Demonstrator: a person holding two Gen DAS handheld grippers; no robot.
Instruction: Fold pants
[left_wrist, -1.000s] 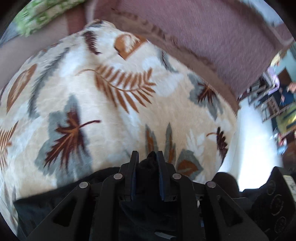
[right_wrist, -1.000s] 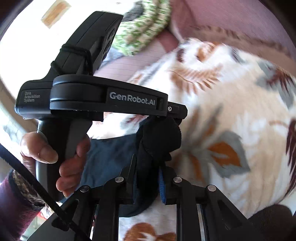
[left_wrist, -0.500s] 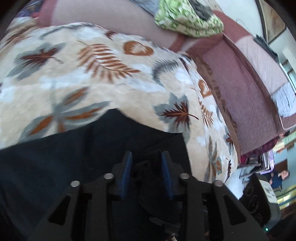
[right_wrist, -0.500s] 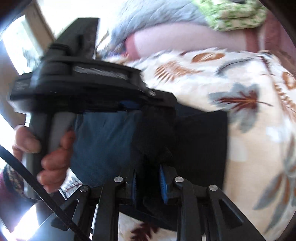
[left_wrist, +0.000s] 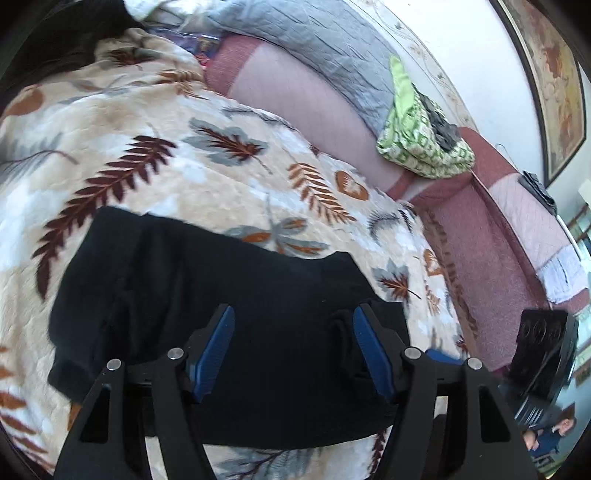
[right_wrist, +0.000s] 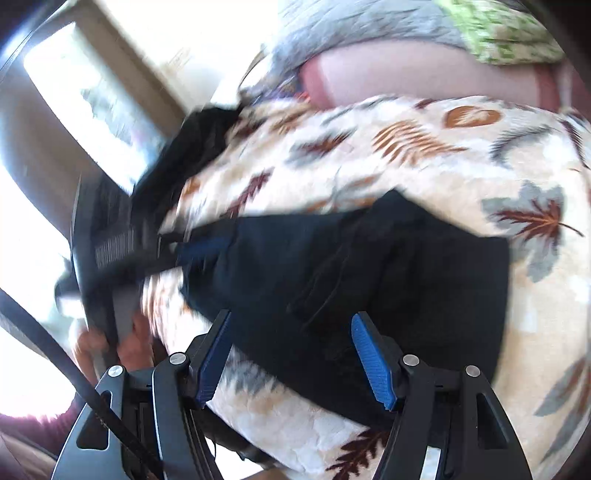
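left claw (left_wrist: 291, 325): jaws just opening, apart | right claw (right_wrist: 290, 328): jaws just opening, apart

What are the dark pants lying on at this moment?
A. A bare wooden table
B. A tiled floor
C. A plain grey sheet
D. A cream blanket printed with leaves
D: the dark pants lie flat on the cream blanket with its brown and grey leaf print, which shows around the pants in both wrist views.

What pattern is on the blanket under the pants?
Cream blanket with brown, rust and grey leaf and fern prints; clearest in the left wrist view.
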